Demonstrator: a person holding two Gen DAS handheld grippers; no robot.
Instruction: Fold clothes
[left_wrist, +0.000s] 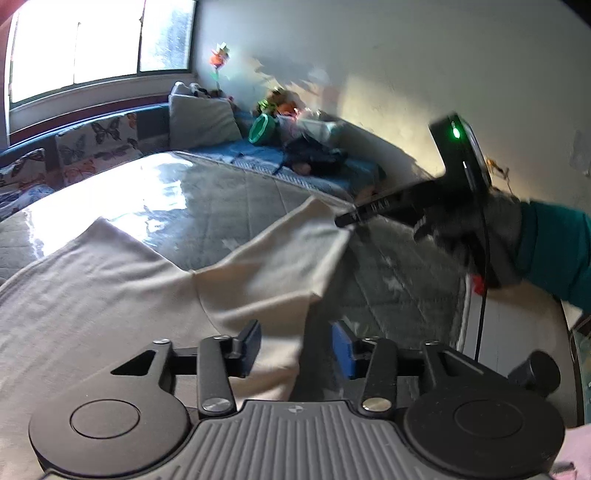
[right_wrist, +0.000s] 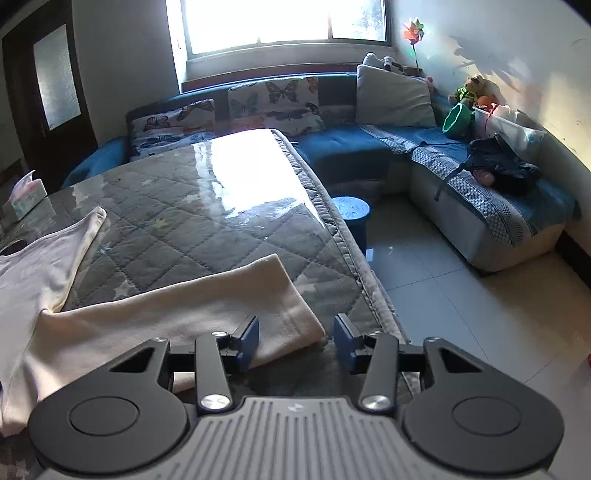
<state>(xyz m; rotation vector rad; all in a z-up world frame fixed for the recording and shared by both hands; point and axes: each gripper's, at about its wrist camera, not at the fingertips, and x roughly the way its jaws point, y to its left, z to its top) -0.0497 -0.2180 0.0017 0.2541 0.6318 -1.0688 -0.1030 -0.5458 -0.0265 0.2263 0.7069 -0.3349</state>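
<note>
A cream shirt (right_wrist: 155, 314) lies spread on the quilted table (right_wrist: 207, 221); both the left gripper (left_wrist: 295, 349) and right gripper (right_wrist: 295, 343) hang released above it. A blue stool (right_wrist: 352, 214) stands just beside the table edge; a tissue box (right_wrist: 27, 195) sits at its far left corner.

Both wrist views look low across the quilted table (right_wrist: 221, 206), sharing the sofa (left_wrist: 258, 155).

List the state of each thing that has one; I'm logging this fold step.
Shirt: spread flat on the table, sleeve stretched toward the right edge, not yet folded.
Left tool: open, over the shirt's edge, gripping nothing.
Right tool: open, at the sleeve end; blur in the left view hides any contact.
Table: covered by a quilted cloth under a glossy sheet.
</note>
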